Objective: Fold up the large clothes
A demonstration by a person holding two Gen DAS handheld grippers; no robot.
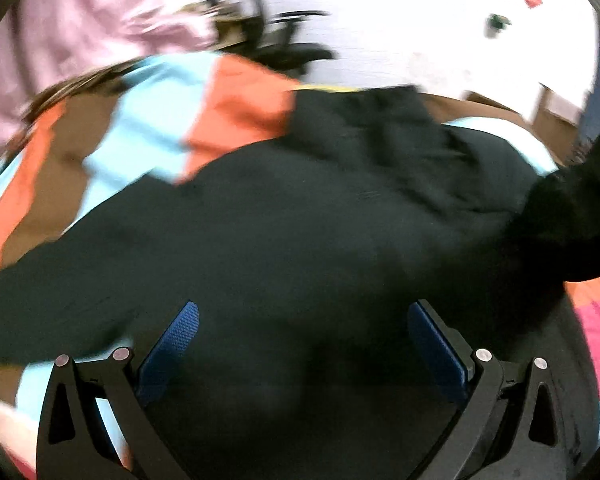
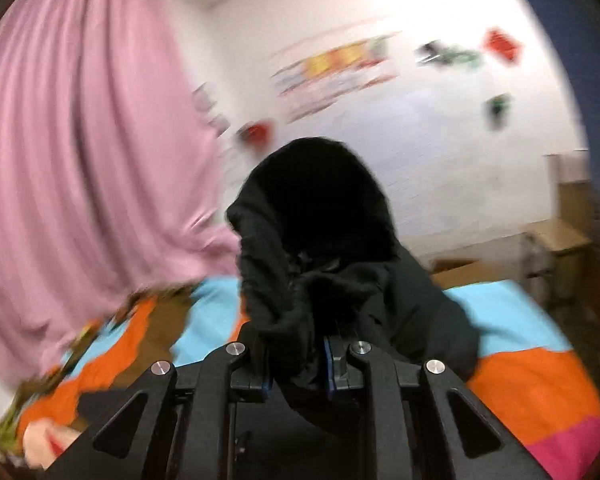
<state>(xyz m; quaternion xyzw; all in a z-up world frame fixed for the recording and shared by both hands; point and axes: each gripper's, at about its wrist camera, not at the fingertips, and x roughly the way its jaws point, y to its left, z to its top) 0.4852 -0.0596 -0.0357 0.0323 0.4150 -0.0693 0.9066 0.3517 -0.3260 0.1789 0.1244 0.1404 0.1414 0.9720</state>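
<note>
Bed cover, a quilt of colour blocks in sky blue, orange, brown and pink (image 1: 148,128), spans both views; pink pleated curtain (image 2: 80,128) hangs behind it on the left, white wall with posters (image 2: 340,68) beyond.

Large black padded garment, probably a hooded jacket (image 1: 300,216), lies across the cover; in the left wrist view its long axis runs lower left to upper right. It points up-right: that end rises off the bed toward the right edge.

Right gripper (image 2: 300,364) owns that end. Jaws narrow, clamped on a bunched fold of the black cloth, which stands up ahead of it like a hood. The grip looks firm.

Left gripper (image 1: 300,344) hovers over the body of the garment, jaws wide, blue pads (image 1: 172,344) clear of cloth, nothing between them.

Judgement: lifted end folds back along the long axis; the left is nearer the flat part, so it should pin or take the near edge. Heavy blur, seams and sleeves unreadable.
</note>
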